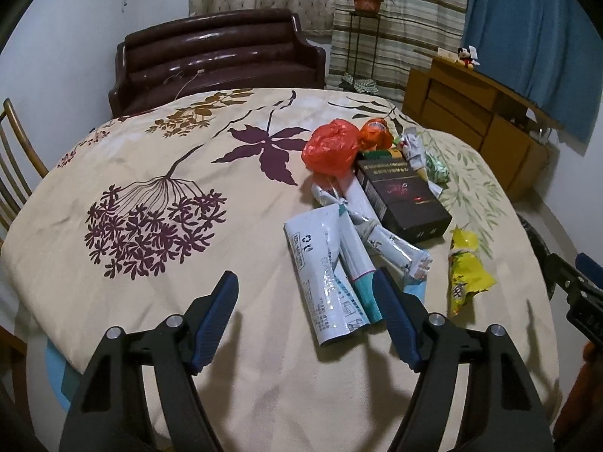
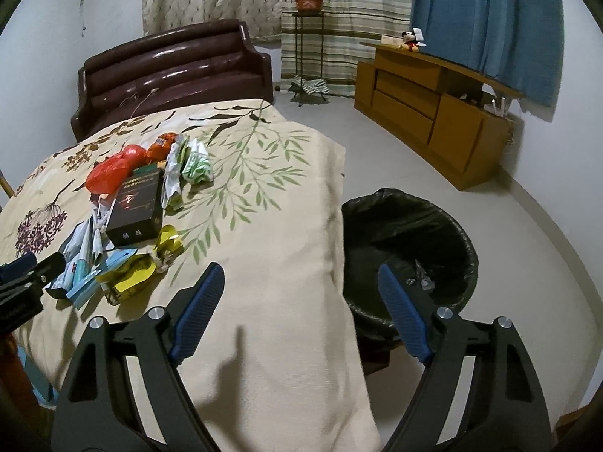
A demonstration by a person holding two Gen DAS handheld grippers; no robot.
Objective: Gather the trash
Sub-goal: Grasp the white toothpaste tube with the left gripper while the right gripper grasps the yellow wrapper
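Observation:
A heap of trash lies on the flower-print tablecloth (image 1: 150, 188): a red plastic bag (image 1: 331, 147), a black box (image 1: 403, 196), a yellow wrapper (image 1: 467, 275), a flattened white tube (image 1: 324, 275) and a teal tube (image 1: 358, 263). My left gripper (image 1: 304, 273) stands open low over the cloth. The white tube lies between its fingers, and the right finger reaches the teal tube's end. My right gripper (image 2: 299, 268) is open and holds nothing, over the table's right edge. The yellow wrapper (image 2: 132, 275) lies to its left and a black-lined bin (image 2: 410, 248) on the floor to its right.
A dark brown sofa (image 1: 218, 60) stands behind the table, and a wooden cabinet (image 2: 433, 113) runs along the right wall. A chair back (image 1: 15, 150) shows at the table's left. A plant stand (image 2: 309, 37) stands by the curtains. Pale floor lies around the bin.

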